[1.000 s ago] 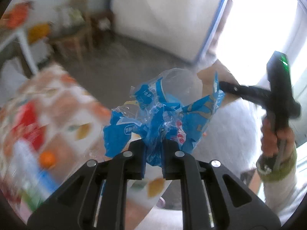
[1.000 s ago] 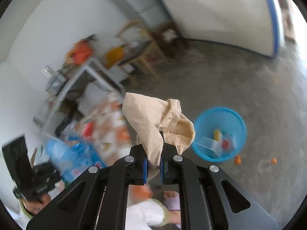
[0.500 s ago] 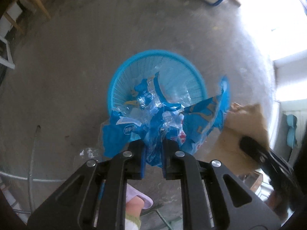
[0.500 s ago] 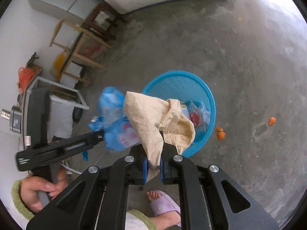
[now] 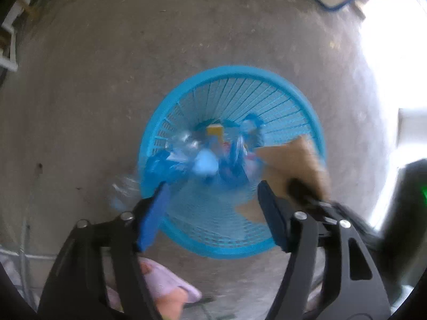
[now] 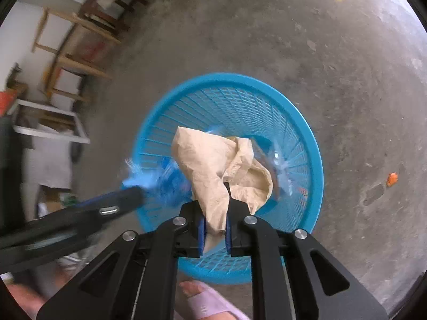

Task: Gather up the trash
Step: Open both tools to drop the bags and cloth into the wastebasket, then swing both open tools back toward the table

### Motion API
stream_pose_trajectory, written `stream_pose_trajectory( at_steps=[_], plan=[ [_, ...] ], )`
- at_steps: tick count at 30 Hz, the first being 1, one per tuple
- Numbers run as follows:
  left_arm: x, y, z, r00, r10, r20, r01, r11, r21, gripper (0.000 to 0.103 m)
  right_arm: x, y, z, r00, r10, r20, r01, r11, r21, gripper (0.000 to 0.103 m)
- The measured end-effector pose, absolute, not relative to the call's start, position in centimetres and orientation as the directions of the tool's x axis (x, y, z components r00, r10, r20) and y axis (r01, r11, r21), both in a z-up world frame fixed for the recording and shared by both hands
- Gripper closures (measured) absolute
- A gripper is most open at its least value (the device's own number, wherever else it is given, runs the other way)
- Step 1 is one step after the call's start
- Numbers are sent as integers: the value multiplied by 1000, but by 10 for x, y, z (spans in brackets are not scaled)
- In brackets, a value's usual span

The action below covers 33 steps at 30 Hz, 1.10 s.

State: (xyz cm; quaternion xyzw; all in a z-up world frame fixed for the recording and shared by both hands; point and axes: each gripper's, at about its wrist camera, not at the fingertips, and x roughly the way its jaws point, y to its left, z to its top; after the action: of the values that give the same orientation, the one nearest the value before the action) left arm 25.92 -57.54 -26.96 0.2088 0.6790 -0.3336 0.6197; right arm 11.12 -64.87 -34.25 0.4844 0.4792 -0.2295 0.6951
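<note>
Left wrist view: the left claw (image 5: 213, 210) now stands wide with nothing between its blue pads, whereas half a second earlier it was clamped on a crumpled blue plastic wrapper (image 5: 170, 164). Its jaws have just been opening, and the wrapper, blurred here, appears to lie inside the blue mesh basket (image 5: 315, 112) on the concrete floor (image 5: 106, 80), against the near-left wall among other scraps; whether it has fully settled cannot be told. Right wrist view: the right claw (image 6: 214, 233) sits narrow with the crumpled brown paper (image 6: 213, 165) between its pads, directly above the basket (image 6: 307, 133); its jaws have just been opening slightly, yet the paper has not dropped. A second ago both claws were held high, away from the basket. By this reading one item is delivered and the second is at the point of release. A small orange scrap (image 6: 391, 179) remains on the floor, well apart from the basket.
</note>
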Motion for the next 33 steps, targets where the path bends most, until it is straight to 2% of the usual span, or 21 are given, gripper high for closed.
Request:
stream_pose_trajectory(
  at_steps=[2, 4, 6, 11, 14, 21, 27, 33],
  plan=[
    [261, -572, -253, -138, -170, -976, 679, 701, -218, 35, 118, -650, -348, 387, 140, -911, 791, 457, 406, 72],
    [264, -573, -235, -128, -200, -971, 672, 703, -233, 33, 120, -651, -345, 349, 95, -932, 796, 495, 348, 51],
    [263, -570, -213, -123, -247, -961, 671, 693, -263, 33, 116, -653, -337, 346, 58, -936, 797, 509, 326, 44],
    [261, -563, -145, -96, -367, -925, 684, 651, -329, 32, 90, -655, -313, 418, 11, -908, 792, 485, 371, 42],
    [257, -543, -82, -76, -466, -881, 716, 589, -374, 29, 70, -655, -294, 459, -28, -888, 793, 463, 395, 41],
    [219, -447, 36, 55, -604, -795, 789, 515, -336, 20, 21, -637, -252, 538, -51, -841, 764, 451, 461, 41],
    [161, -347, 59, 141, -628, -765, 787, 540, -298, 19, -29, -595, -205, 612, -51, -789, 699, 501, 510, 31],
    [127, -242, 59, 231, -634, -739, 713, 627, -315, 19, -42, -540, -149, 617, -44, -786, 631, 624, 461, 29]
  ],
)
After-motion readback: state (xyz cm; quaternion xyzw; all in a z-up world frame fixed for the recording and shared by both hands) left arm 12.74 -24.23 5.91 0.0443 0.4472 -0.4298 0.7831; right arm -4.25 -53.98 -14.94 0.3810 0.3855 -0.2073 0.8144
